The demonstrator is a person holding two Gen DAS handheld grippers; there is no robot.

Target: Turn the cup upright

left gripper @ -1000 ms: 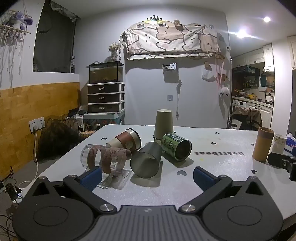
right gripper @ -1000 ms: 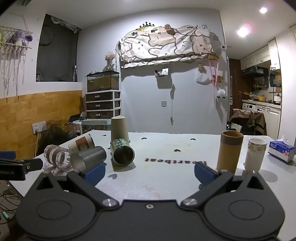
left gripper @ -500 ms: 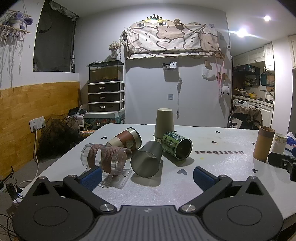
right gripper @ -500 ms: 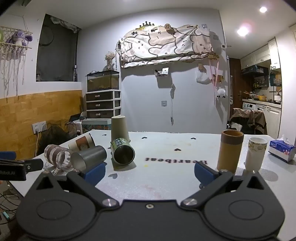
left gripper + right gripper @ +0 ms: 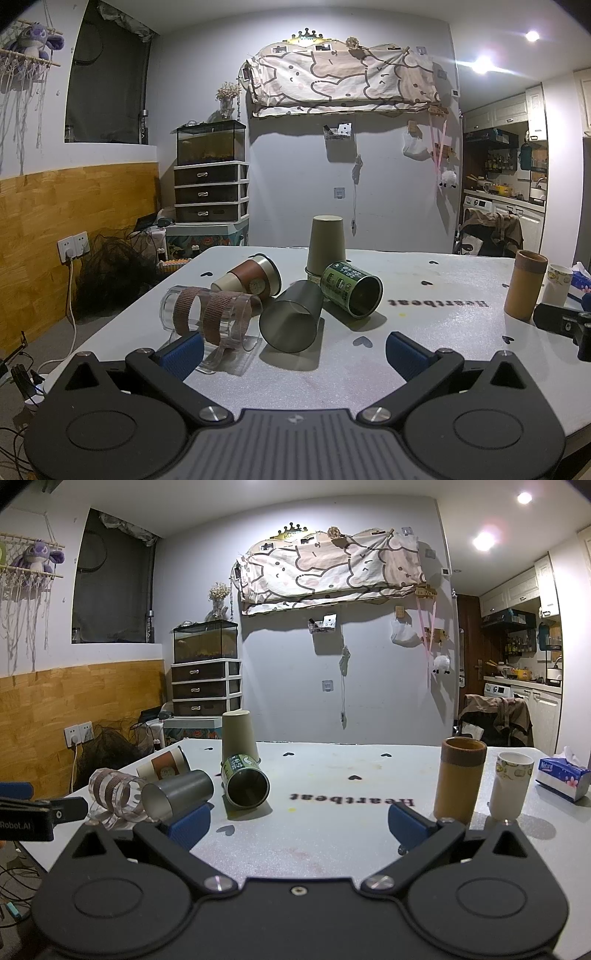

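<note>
Several cups lie on their sides on the white table (image 5: 424, 332): a clear glass cup with brown bands (image 5: 210, 317), a grey metal cup (image 5: 293, 319), a green printed cup (image 5: 351, 282) and a brown-sleeved cup (image 5: 251, 280). A tan paper cup (image 5: 327, 242) stands upside down behind them. My left gripper (image 5: 293, 350) is open and empty just in front of the grey cup. My right gripper (image 5: 297, 821) is open and empty, with the green cup (image 5: 245, 784) ahead to its left. The grey cup (image 5: 177, 794) lies by its left finger.
A tall brown tube cup (image 5: 460, 779) and a white printed cup (image 5: 511, 784) stand upright on the right. A tissue pack (image 5: 561, 777) lies at the far right edge. The other gripper shows at the left edge of the right wrist view (image 5: 37, 812).
</note>
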